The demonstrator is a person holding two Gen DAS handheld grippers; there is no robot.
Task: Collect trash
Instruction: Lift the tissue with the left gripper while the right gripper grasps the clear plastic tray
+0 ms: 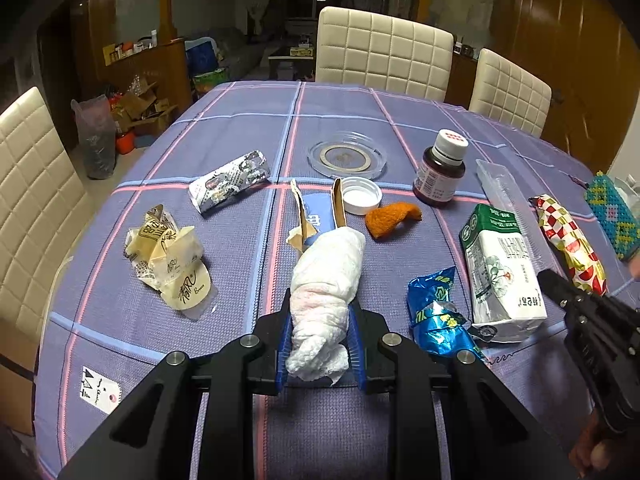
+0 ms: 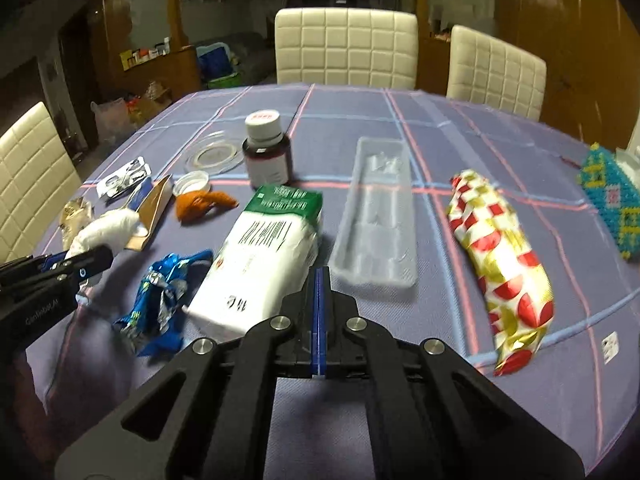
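A: Through the left wrist view: left gripper pinching the wadded white tissue, blue fingers pressed into both flanks of the wad. Tail end bulging out behind the pads, long end jutting forward past the fingertips toward the torn cardboard sleeve.

B: Off the bench yet?

A: Cannot tell; far end seems to rest on or just above the cloth, close to the sleeve. Best handled with a steady squeeze, a straight lift clear of the sleeve, no dragging across the cloth. Soft paper, so likely to sag or slip if swung fast.

B: Anything crowding the tissue?

A: Crumpled cream wrapper to the left of the tissue, blue foil wrapper to the right, white-and-green carton beyond that. Orange scrap and white cap past the tissue's far end.

B: And the right wrist view?

A: Right gripper with fingers pressed together, nothing between them, tips just over the near corner of the carton. Clear plastic tray right of the carton, red-and-gold wrapper further right. Tissue far left of the carton, caught in the left gripper.

B: Next for the right side?

A: Probably spreading the fingers before any grab.
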